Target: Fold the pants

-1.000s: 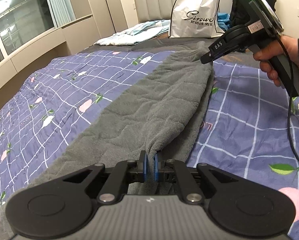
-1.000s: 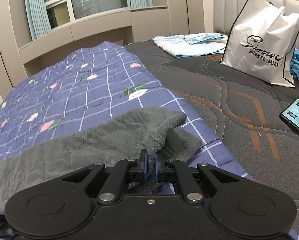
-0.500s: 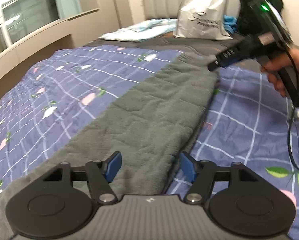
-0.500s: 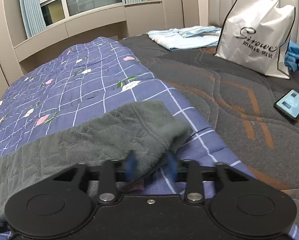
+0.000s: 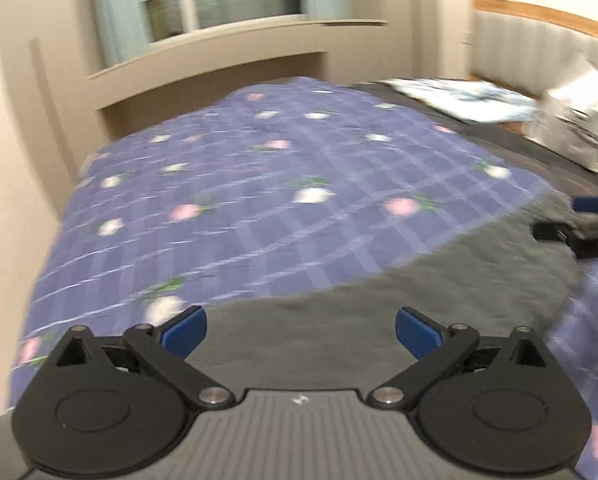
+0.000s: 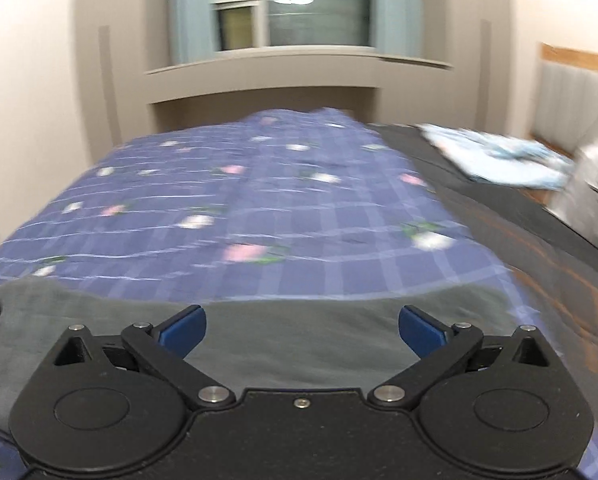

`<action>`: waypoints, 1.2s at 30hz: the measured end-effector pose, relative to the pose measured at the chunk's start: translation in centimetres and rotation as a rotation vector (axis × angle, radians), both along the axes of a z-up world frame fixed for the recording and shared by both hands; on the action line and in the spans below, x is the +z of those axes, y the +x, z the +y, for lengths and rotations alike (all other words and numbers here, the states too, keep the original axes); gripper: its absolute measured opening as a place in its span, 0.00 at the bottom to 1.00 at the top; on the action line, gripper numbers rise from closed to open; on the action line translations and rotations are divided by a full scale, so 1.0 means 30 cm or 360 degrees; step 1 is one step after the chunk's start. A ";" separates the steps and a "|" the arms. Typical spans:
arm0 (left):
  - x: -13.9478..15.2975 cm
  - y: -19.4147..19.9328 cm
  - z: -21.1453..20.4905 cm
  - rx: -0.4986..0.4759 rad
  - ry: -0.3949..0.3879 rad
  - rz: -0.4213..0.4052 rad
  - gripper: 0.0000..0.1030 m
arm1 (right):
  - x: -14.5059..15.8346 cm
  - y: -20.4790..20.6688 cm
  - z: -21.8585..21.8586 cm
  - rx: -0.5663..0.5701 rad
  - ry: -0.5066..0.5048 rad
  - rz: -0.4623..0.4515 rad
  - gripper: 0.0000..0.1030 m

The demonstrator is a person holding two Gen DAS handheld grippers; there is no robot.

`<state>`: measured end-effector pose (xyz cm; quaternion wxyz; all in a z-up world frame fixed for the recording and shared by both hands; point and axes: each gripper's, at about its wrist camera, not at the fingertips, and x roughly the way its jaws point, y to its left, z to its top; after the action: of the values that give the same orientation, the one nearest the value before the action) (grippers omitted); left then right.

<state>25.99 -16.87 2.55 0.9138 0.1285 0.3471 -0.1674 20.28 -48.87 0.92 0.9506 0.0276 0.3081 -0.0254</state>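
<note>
Now that both sets of jaws are opening and nothing is pinched between them, we read the grey pants (image 5: 399,308) as released onto the purple checked quilt (image 5: 279,184). Our left gripper (image 5: 301,330) has its blue pads spread wide above the fleece, clear of it; our right gripper (image 6: 302,328) stands equally spread over the same garment, whose far edge runs across the near part of the quilt. One second earlier, each gripper was pressed together on a fold of the cloth; half a second earlier the pads had begun to part. Both views have also swung since then toward the window (image 6: 291,4), and the white shopping bag (image 5: 575,120) now sits at the far right edge instead of straight ahead. In the left view we see the right tool's tip over the pants at the right. We judge one fold as laid down; the next grasp points have yet to be chosen.
</note>
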 end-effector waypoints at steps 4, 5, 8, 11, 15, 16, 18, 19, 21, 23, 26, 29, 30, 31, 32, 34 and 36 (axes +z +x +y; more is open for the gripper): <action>-0.036 0.101 0.147 0.0106 0.0074 0.0021 0.99 | -0.022 0.062 0.204 0.0189 0.0016 0.0008 0.99; -0.050 0.123 0.175 0.0110 0.0087 0.0029 0.99 | -0.035 0.072 0.255 0.0231 0.0008 0.0017 0.99; -0.110 0.181 0.247 0.0158 0.0153 0.0058 0.99 | -0.085 0.099 0.412 0.0378 -0.0085 0.0050 0.99; -0.191 0.241 0.319 0.0274 0.0193 0.0138 0.99 | -0.135 0.121 0.553 0.0526 -0.0212 0.0071 0.99; -0.283 0.267 0.396 0.0349 0.0163 0.0209 1.00 | -0.188 0.138 0.657 0.0627 -0.0324 0.0083 0.99; -0.299 0.267 0.404 0.0352 0.0145 0.0215 1.00 | -0.203 0.144 0.672 0.0637 -0.0337 0.0097 0.99; -0.324 0.266 0.406 0.0354 0.0144 0.0191 1.00 | -0.229 0.156 0.686 0.0646 -0.0344 0.0131 0.99; -0.333 0.262 0.402 0.0352 0.0153 0.0170 1.00 | -0.241 0.154 0.682 0.0644 -0.0344 0.0140 0.99; -0.333 0.256 0.398 0.0361 0.0149 0.0156 1.00 | -0.250 0.158 0.676 0.0636 -0.0316 0.0145 0.99; -0.309 0.255 0.394 0.0363 0.0118 0.0162 0.99 | -0.244 0.153 0.660 0.0618 -0.0290 0.0137 0.99; -0.261 0.270 0.375 0.0342 0.0038 0.0118 0.99 | -0.229 0.144 0.642 0.0579 -0.0279 0.0100 0.99; -0.270 0.324 0.349 0.0358 0.0052 0.0134 0.99 | -0.223 0.138 0.623 0.0543 -0.0255 0.0093 0.99; -0.283 0.345 0.340 0.0375 0.0066 0.0163 1.00 | -0.224 0.138 0.621 0.0532 -0.0257 0.0096 0.99; -0.304 0.366 0.332 0.0389 0.0077 0.0204 1.00 | -0.227 0.141 0.619 0.0519 -0.0258 0.0103 0.99; -0.321 0.378 0.328 0.0399 0.0080 0.0231 1.00 | -0.231 0.143 0.616 0.0508 -0.0257 0.0113 0.99; -0.346 0.387 0.326 0.0417 0.0060 0.0233 1.00 | -0.241 0.148 0.611 0.0494 -0.0256 0.0134 0.99; -0.355 0.391 0.328 0.0430 0.0045 0.0237 1.00 | -0.249 0.151 0.609 0.0491 -0.0245 0.0148 0.99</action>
<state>37.73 -7.02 -8.10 0.8978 0.0806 0.4304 -0.0470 24.82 -30.60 -6.56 0.9272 -0.0941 0.3496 0.0962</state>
